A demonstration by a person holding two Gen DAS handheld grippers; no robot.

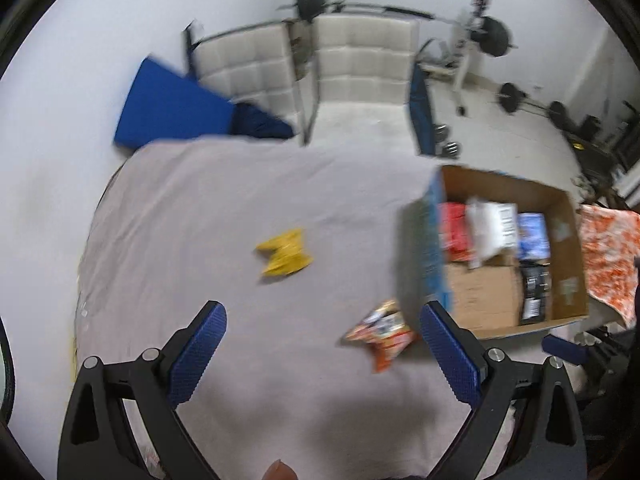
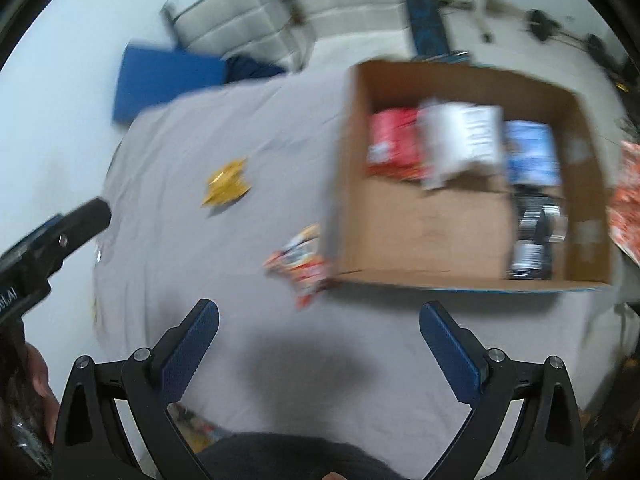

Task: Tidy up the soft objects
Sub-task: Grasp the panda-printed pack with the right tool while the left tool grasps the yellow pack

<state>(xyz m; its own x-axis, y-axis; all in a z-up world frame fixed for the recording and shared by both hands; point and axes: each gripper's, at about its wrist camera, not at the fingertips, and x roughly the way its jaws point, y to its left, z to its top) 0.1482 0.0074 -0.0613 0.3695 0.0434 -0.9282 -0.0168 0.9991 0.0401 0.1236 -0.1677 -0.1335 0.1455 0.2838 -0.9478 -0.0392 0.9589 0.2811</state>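
Packets loose on the grey-sheeted bed: 2 — a crumpled yellow foil packet mid-sheet, and an orange-and-white snack packet just beside the open brown cardboard box. Box holds approx. 5 packets: red, white, blue, 2 dark. Left gripper and right gripper both spread wide, nothing held. Right view alone shows the box's inside whole, w/ the left gripper's black body at frame edge.

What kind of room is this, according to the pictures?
Most likely a home room that doubles as a gym. A cloth-covered table stands before two padded white chairs, with a weight rack and barbell on the floor behind. A cardboard box holds packets.
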